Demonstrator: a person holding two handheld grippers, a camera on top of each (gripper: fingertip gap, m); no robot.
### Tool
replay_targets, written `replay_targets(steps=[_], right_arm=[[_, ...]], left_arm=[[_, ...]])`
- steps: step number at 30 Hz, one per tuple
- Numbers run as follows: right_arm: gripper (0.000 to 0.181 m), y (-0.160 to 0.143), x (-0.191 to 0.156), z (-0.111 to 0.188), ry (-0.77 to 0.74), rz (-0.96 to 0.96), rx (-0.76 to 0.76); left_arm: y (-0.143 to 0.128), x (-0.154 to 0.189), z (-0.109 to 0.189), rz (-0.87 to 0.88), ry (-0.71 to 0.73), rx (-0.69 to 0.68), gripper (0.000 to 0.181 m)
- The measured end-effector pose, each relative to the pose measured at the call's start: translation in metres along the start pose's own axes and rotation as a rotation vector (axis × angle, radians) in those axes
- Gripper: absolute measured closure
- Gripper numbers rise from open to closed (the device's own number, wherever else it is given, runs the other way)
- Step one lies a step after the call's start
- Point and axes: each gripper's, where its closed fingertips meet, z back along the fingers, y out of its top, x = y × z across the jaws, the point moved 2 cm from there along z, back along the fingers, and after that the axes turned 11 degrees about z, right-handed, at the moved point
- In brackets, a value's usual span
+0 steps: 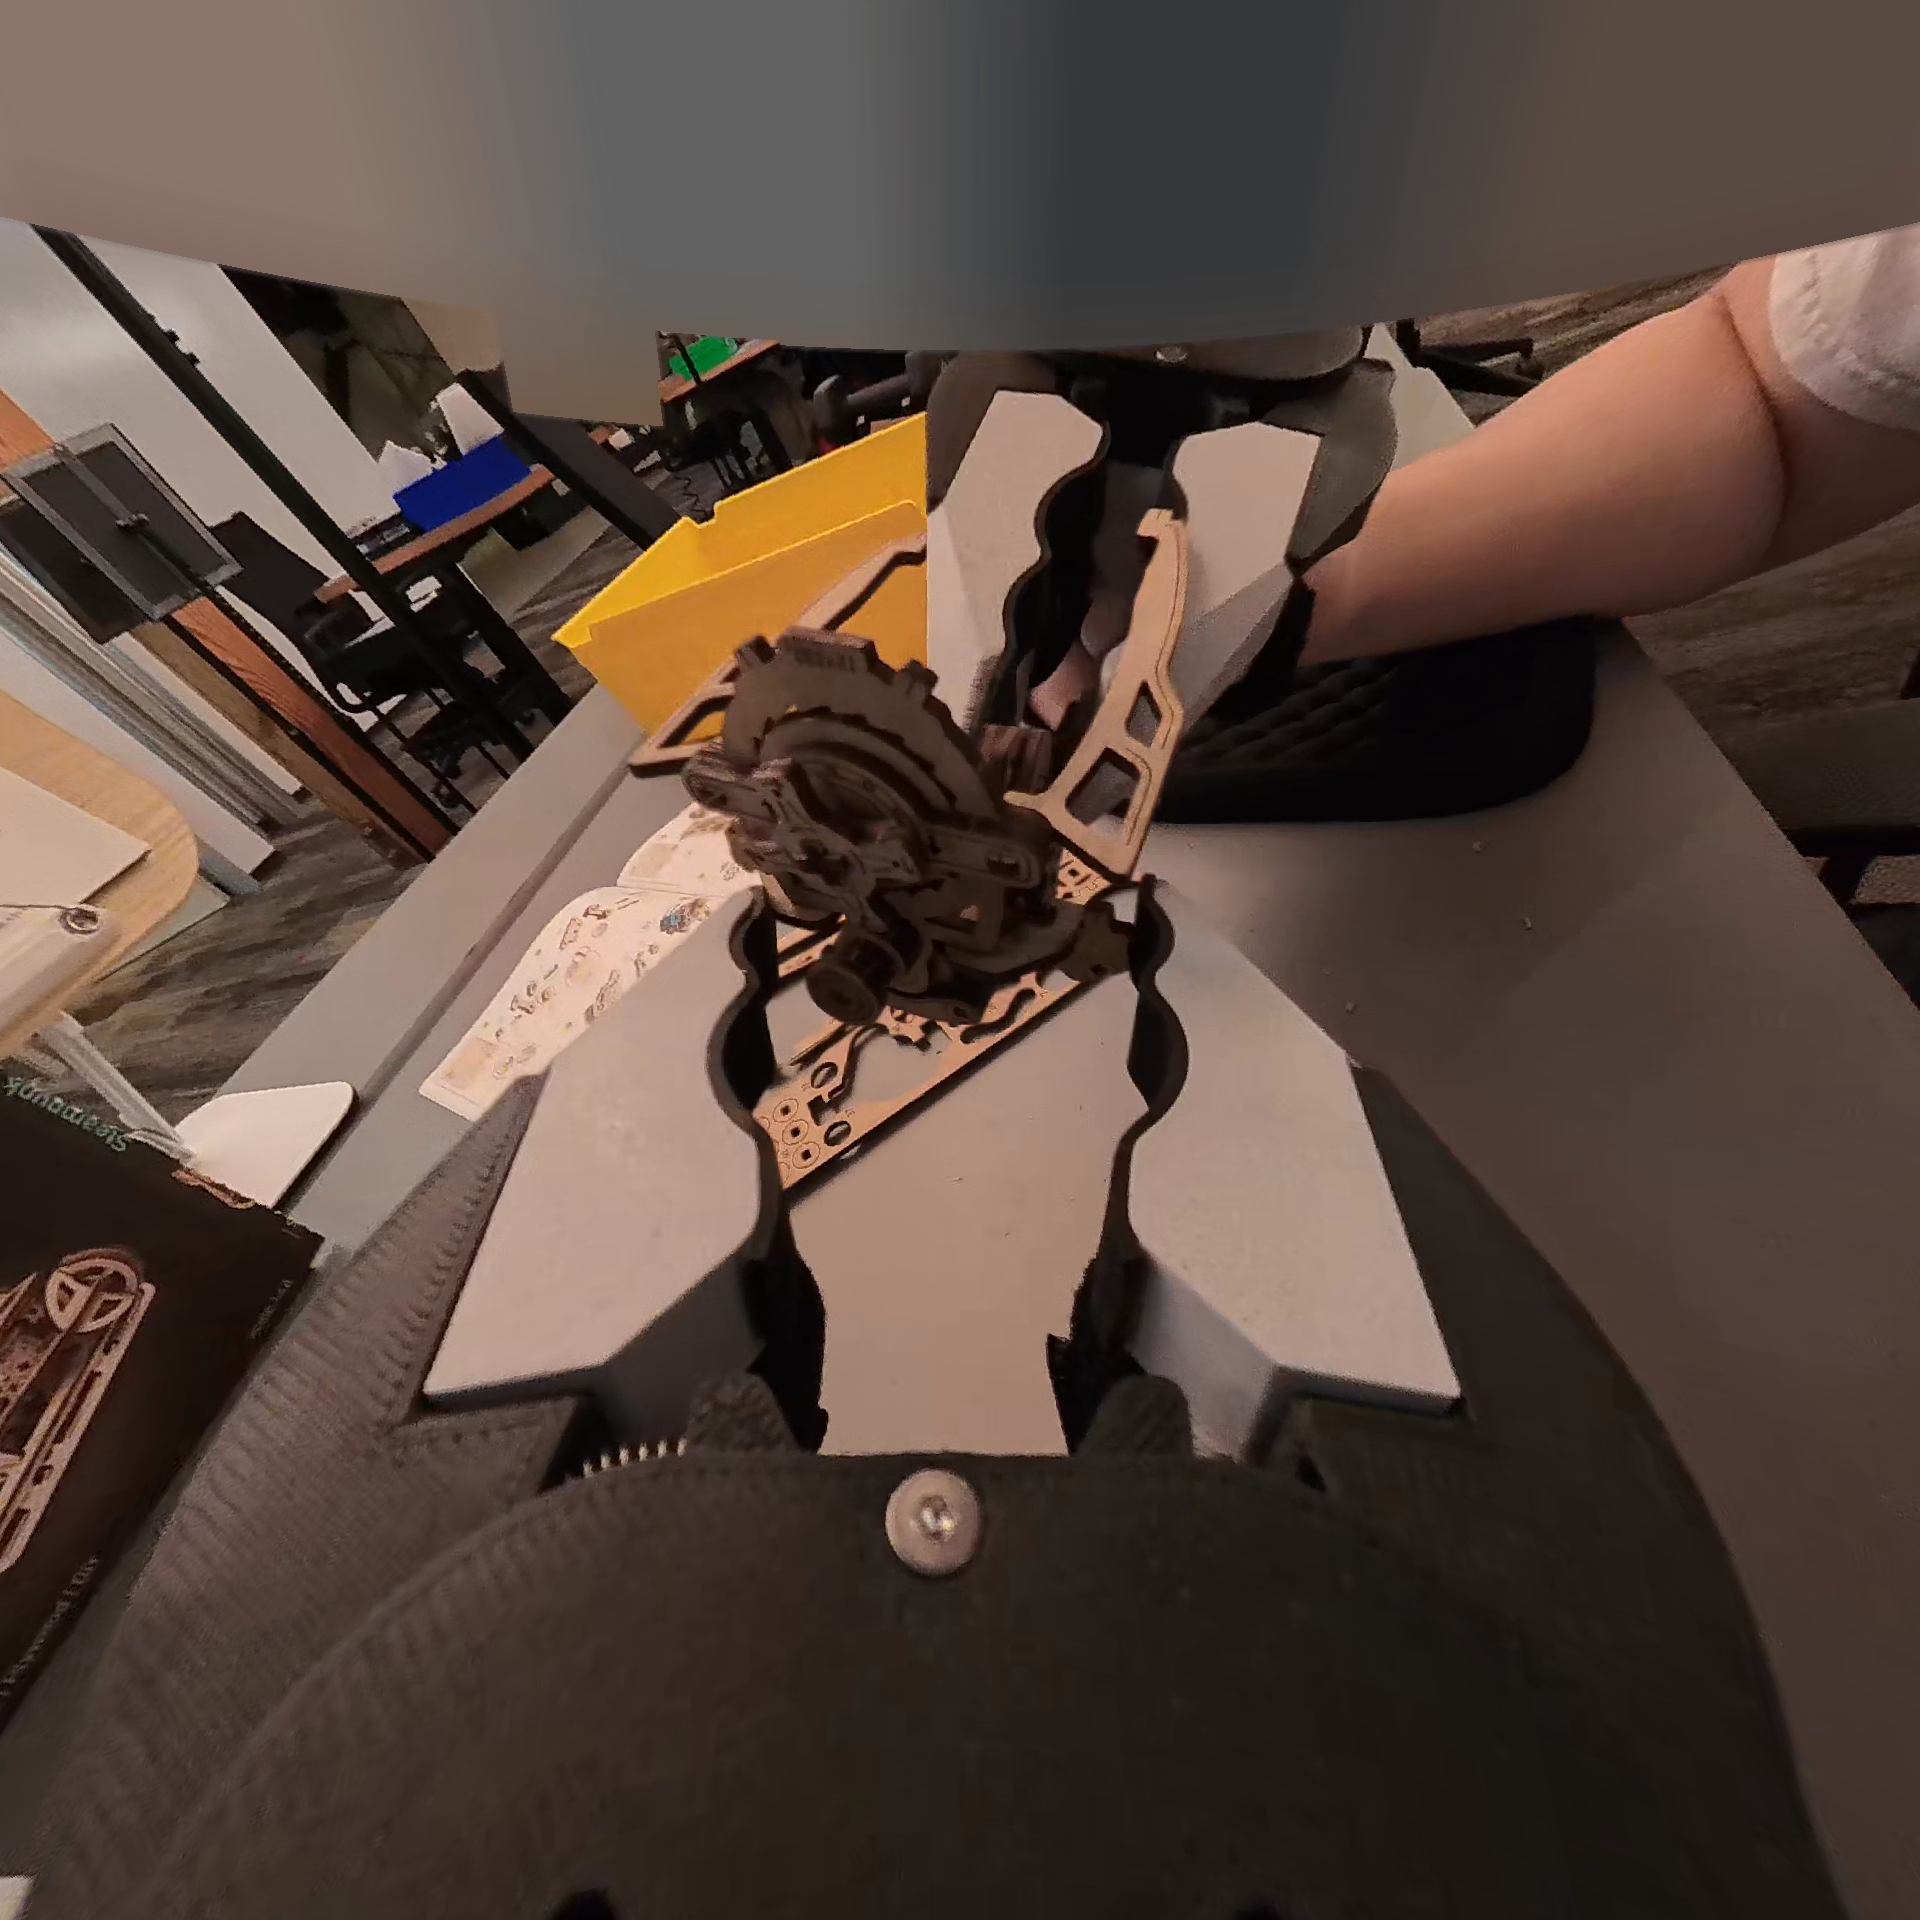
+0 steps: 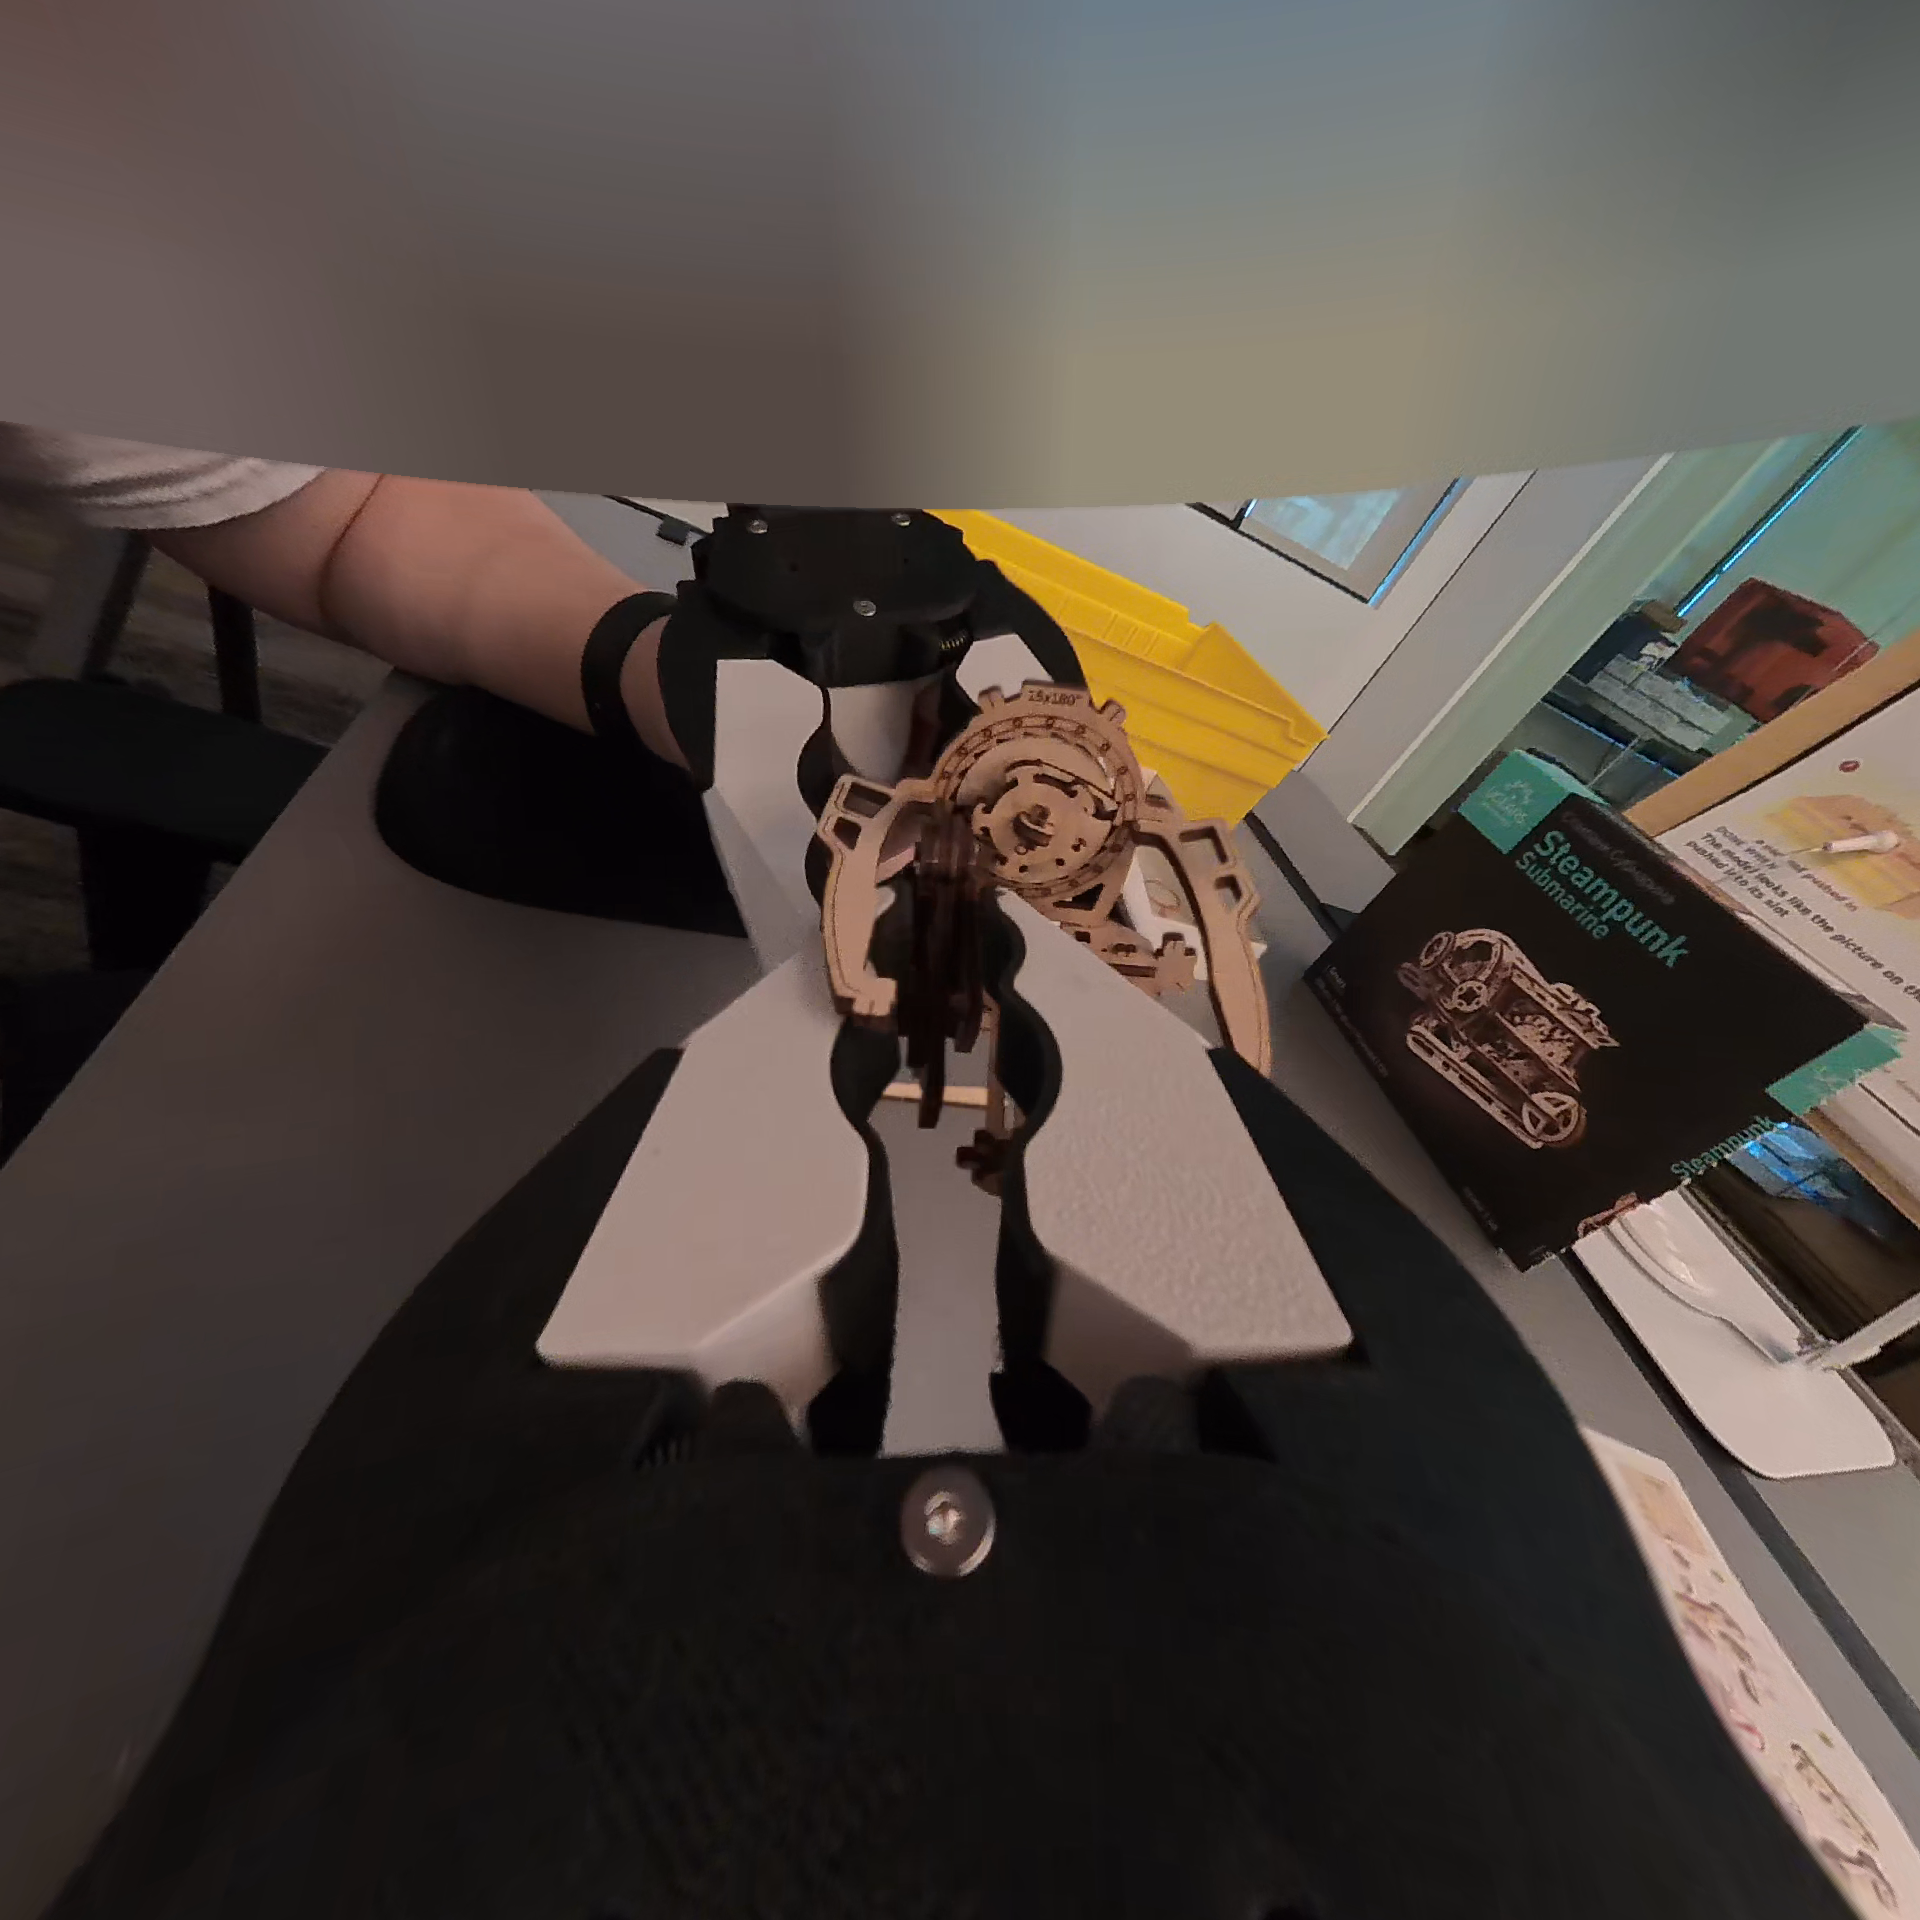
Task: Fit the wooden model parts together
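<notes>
The grey table [image 1: 1455, 1018] carried all items, seen from both wrist cameras. A yellow plastic bin [image 1: 769, 613] stood at its far edge, and a black kit box [image 2: 1579, 997] printed with a picture of the model lay on the table beside white sheets. A black mat [image 1: 1392, 727] lay under the person's forearm [image 1: 1558, 499]. An illustrated instruction sheet [image 1: 582, 987] and a flat laser-cut wooden parts sheet [image 1: 904, 1060] lay on the table below the grippers. The left gripper [image 1: 940, 914] had its fingers partly closed, their tips clasping the lower end of the wooden gear assembly [image 1: 862, 821], a dark cluster of stacked discs and a toothed arc held above the table. The right gripper [image 2: 930, 997] had its fingers narrowed on a stack of thin dark wooden plates [image 2: 940, 956] at the assembly's edge. A pale wooden curved frame piece [image 2: 1205, 935] arched around the round dial, apparently joined to the assembly. In the left wrist view this frame piece rose between the right gripper's fingers.
</notes>
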Motion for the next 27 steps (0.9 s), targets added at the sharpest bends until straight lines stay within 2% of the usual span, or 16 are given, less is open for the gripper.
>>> replay_targets(steps=[12,27], right_arm=[[0.171,-0.0072,0.0091,0.0002,0.016,-0.228,-0.004],[0.172,-0.0104,0.0094,0.0004,0.029,-0.277,-0.005]], left_arm=[[-0.0004,-0.0064,-0.0025,0.166,-0.016,-0.006,0.115],[-0.0014,-0.0074,-0.0038,0.249,-0.037,-0.004,0.115]])
